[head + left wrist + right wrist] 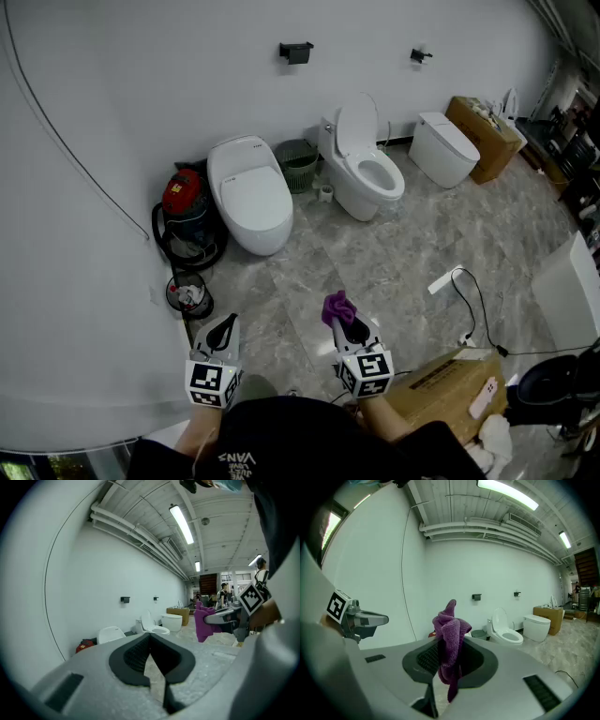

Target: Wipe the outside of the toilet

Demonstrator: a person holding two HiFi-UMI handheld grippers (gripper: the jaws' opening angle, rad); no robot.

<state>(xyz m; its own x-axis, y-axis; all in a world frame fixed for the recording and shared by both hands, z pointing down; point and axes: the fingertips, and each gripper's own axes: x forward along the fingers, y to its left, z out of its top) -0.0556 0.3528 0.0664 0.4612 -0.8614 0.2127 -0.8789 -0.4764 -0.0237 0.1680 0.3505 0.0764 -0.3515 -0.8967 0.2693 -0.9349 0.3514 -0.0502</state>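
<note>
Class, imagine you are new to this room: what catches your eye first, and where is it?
The purple cloth clamped in the right gripper stands out near the bottom centre. Along the wall stand three white toilets, the middle toilet with its lid up.

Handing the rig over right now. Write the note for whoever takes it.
The right gripper is shut on the purple cloth, which bunches up past the jaws.
The left gripper is shut and empty.
Both are held low near the person, well short of the wall.
Three toilets stand along the wall: the left toilet with its lid down, the middle toilet with its lid up, and the right toilet with its lid down.
Done: cloth in hand.
Left: all the wiping. The cloth touches no toilet yet.
</note>
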